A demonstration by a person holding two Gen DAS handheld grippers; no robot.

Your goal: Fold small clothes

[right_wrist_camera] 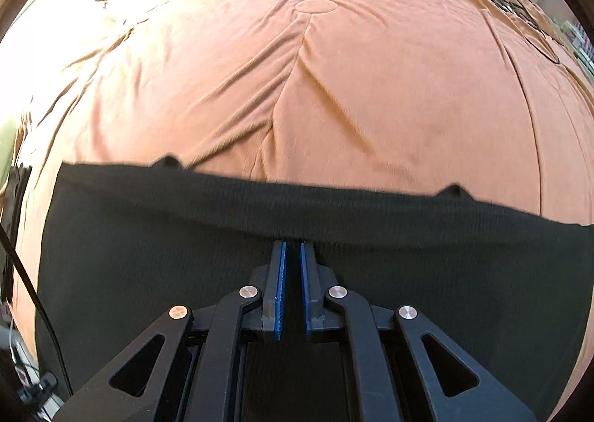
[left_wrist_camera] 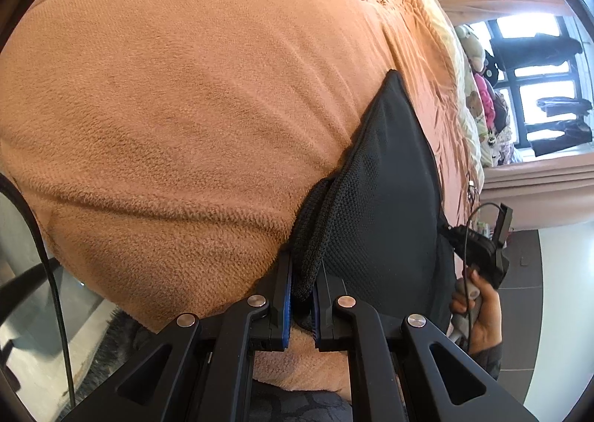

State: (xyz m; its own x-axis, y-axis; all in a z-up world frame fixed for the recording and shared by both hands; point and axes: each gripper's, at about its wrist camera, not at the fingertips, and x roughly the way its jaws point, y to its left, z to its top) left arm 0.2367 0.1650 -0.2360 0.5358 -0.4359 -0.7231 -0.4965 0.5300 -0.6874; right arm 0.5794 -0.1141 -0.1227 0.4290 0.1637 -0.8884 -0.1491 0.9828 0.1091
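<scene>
A black knit garment [left_wrist_camera: 386,180] lies on an orange fleece blanket [left_wrist_camera: 185,106]. My left gripper [left_wrist_camera: 304,273] is shut on a bunched edge of it, and cloth bulges out between the blue pads. A hand [left_wrist_camera: 479,314] holds my right gripper [left_wrist_camera: 451,230] at the garment's far edge. In the right wrist view the garment [right_wrist_camera: 148,273] spreads wide below the fingers, its top hem running straight across the blanket [right_wrist_camera: 334,87]. The right gripper [right_wrist_camera: 292,245] has its pads nearly together, pinching a ridge of the black cloth at their tips.
Stuffed toys [left_wrist_camera: 475,50] sit at the bed's far end by a window [left_wrist_camera: 538,87] with curtains. Thin black cables [right_wrist_camera: 519,6] lie on the blanket at the upper right. A black cord [left_wrist_camera: 55,292] hangs at the left over the floor beside the bed.
</scene>
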